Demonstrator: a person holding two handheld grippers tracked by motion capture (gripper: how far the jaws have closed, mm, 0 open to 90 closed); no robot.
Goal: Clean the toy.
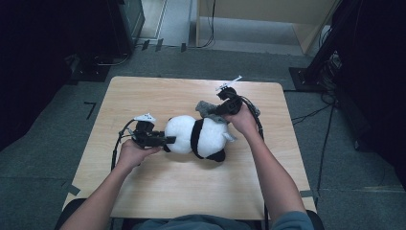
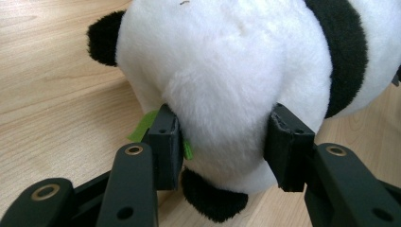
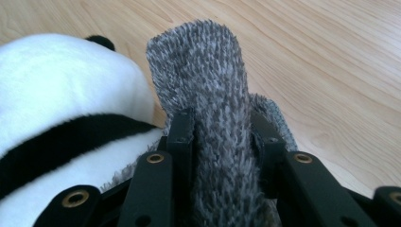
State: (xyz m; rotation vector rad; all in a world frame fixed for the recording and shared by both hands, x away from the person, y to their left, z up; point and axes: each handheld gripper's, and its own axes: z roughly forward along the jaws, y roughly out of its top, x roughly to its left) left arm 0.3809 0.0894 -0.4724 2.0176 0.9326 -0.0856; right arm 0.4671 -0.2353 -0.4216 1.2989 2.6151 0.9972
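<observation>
Grey carpet surrounds your pale wooden table [image 1: 158,191], with dark racks and trailing cables along the far edge of the room. On the table lies a plush panda [image 1: 197,136], stretched on its side across the middle, its white bulk toward your left hand and a black band round its body. Your left gripper [image 1: 168,140] points level at the panda from the left; in the left gripper view its two black jaws sit on either side of the white rump [image 2: 222,109], pads sunk into the fur so the plush bulges between them, pinching the toy. A green tag [image 2: 144,125] pokes out beside the left-hand pad, and a black paw [image 2: 215,201] rests on the wood just below the jaws. A black ear or limb [image 2: 104,38] shows at the upper left of that view. Your right gripper [image 1: 218,111] comes in from the far right, angled down toward the panda's other end. It clamps a grey fuzzy cloth [image 3: 213,123]: in the right gripper view the jaws press against both sides of a folded strip of it, which stands up past the jaw tips, its rounded end free above the wood. That cloth lies just beside the panda's white and black flank [image 3: 61,118], touching it low down near the jaws. From above, the grey cloth [image 1: 207,109] shows at the panda's far upper side, under your right hand [image 1: 244,120].
</observation>
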